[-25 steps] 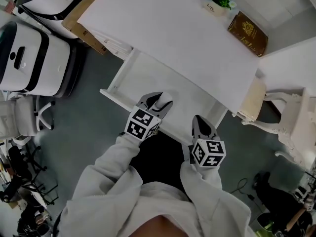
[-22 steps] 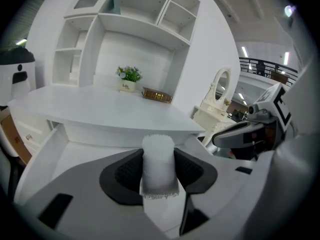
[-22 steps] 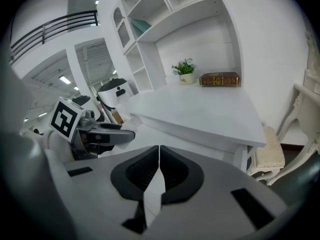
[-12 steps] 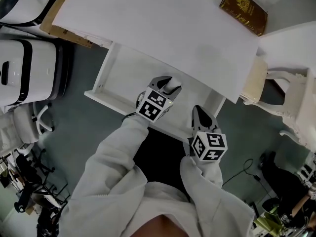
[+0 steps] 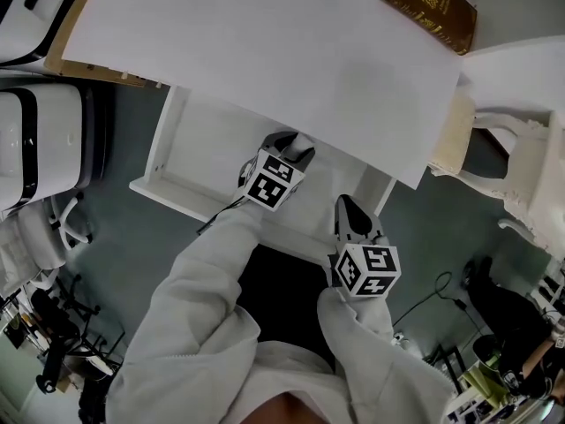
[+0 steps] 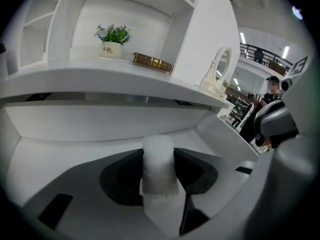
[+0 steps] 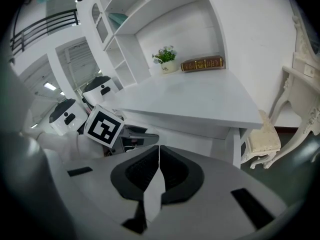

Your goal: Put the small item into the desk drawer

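A small white cylinder-shaped item (image 6: 158, 170) is pinched upright between the jaws of my left gripper (image 6: 158, 146). In the head view the left gripper (image 5: 293, 145) reaches over the pulled-out white desk drawer (image 5: 188, 153), its tip close under the edge of the desk top (image 5: 265, 42). The drawer's pale inside (image 6: 70, 134) spreads out below and ahead of the held item. My right gripper (image 5: 348, 208) hangs by the drawer's front right corner, outside it; its jaws (image 7: 158, 153) are shut with nothing between them.
A brown book (image 5: 429, 7) lies at the desk's far right, and a potted plant (image 6: 113, 39) stands beside it. A white ornate chair (image 5: 516, 179) is right of the desk. White appliances (image 5: 35, 140) and office chair bases stand on the floor at the left.
My left gripper has pushed forward with the item, from the drawer's front edge to deeper over the drawer under the desk edge. The right gripper has stayed about where it was.
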`<state>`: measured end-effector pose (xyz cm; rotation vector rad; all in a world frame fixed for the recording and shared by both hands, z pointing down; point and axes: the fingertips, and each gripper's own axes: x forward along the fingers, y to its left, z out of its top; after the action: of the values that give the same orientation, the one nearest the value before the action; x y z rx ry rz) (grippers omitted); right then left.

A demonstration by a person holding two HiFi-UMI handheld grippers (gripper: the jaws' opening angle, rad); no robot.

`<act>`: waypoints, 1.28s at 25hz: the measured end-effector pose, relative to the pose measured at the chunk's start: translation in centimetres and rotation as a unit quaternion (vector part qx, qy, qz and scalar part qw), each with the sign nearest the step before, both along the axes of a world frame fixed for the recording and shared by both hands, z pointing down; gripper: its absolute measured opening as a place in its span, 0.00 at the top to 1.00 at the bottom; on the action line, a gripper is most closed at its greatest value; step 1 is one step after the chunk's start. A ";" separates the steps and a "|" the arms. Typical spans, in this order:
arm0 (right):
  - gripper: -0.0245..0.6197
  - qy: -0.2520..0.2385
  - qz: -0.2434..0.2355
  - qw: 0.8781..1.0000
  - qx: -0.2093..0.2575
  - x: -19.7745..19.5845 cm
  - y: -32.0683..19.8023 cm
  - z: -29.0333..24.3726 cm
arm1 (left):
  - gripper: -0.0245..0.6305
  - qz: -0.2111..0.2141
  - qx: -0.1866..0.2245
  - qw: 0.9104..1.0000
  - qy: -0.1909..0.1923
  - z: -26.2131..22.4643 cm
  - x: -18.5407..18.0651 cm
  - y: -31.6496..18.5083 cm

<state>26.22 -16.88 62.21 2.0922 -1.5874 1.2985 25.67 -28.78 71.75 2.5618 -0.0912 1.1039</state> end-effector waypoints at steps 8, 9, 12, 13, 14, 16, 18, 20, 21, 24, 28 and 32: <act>0.91 -0.007 0.008 1.000 -0.007 0.8 0.4 0.9 | 0.67 0.030 0.008 0.999 -0.018 2.0 0.9 1.2; 0.91 -0.008 0.009 1.000 -0.007 0.8 0.4 0.9 | 0.67 0.032 0.009 0.999 -0.018 2.1 0.9 1.2; 0.91 -0.006 0.011 1.000 -0.007 1.0 0.4 0.9 | 0.67 0.032 0.011 0.999 -0.020 2.2 1.1 1.2; 0.91 -0.005 0.010 1.000 -0.007 1.0 0.4 0.9 | 0.67 0.032 0.014 0.999 -0.021 2.2 1.1 1.2; 0.91 -0.004 0.009 1.000 -0.006 1.0 0.3 0.9 | 0.67 0.032 0.017 0.999 -0.021 2.2 1.1 1.2; 0.91 -0.004 0.008 1.000 -0.005 1.0 0.3 0.9 | 0.67 0.031 0.022 0.999 -0.023 2.3 1.1 1.2; 0.91 -0.003 0.009 1.000 -0.004 1.1 0.3 0.8 | 0.67 0.031 0.022 0.999 -0.027 2.3 1.1 1.2; 0.91 -0.001 0.011 1.000 -0.002 1.2 0.3 0.7 | 0.67 0.031 0.021 0.999 -0.032 2.3 1.1 1.2; 0.91 0.000 0.012 1.000 0.000 1.3 0.3 0.6 | 0.67 0.030 0.019 0.999 -0.034 2.4 1.1 1.2; 0.91 0.004 0.011 1.000 0.006 1.3 0.1 0.2 | 0.65 0.024 0.001 0.999 -0.032 2.4 1.1 1.4; 0.91 0.006 0.017 1.000 0.011 1.5 0.5 -0.3 | 0.43 0.021 -0.014 0.999 -0.028 2.0 1.2 2.0; 0.91 0.005 0.021 1.000 0.017 1.5 0.7 -0.6 | 0.39 -0.001 0.006 1.000 -0.030 1.6 0.3 0.9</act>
<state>27.68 -16.21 61.64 2.1616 -1.5802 1.2796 25.94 -27.88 73.36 2.5386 -0.1150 1.1834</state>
